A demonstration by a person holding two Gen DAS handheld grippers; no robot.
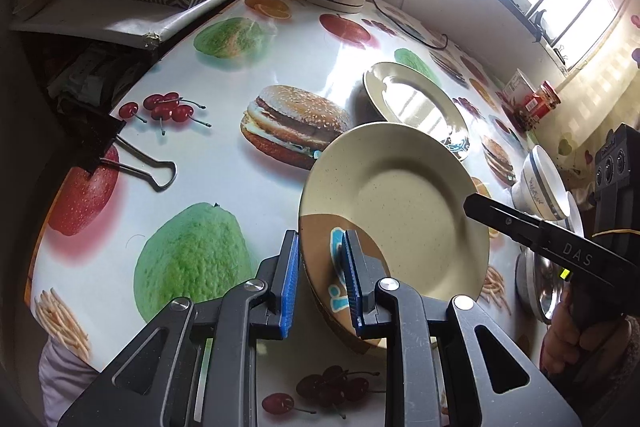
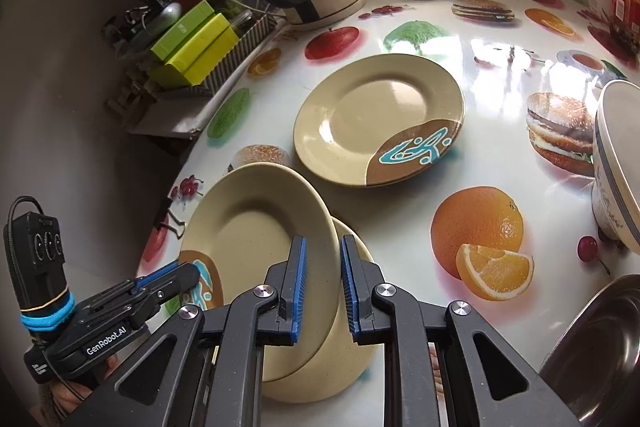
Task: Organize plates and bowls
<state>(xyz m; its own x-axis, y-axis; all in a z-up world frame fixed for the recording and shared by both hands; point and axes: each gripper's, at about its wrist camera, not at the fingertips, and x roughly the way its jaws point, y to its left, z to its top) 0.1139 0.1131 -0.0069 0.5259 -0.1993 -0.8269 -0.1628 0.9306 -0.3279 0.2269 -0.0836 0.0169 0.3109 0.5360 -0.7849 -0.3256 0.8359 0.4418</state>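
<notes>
**Lifted plate, stack waiting**

My left gripper (image 1: 322, 275) has its jaws clamped on the brown-patch rim of a beige plate (image 1: 394, 211), held tilted above the surface (image 1: 224, 67). My right gripper (image 2: 323, 287) has its jaws apart around the far rim of that plate, over another plate (image 2: 332, 363) beneath; I can't tell if they touch it. I judge this a mid-carry. Next I must level the plate onto the stacked plates (image 2: 378, 119) farther back, motif aligned.
</notes>
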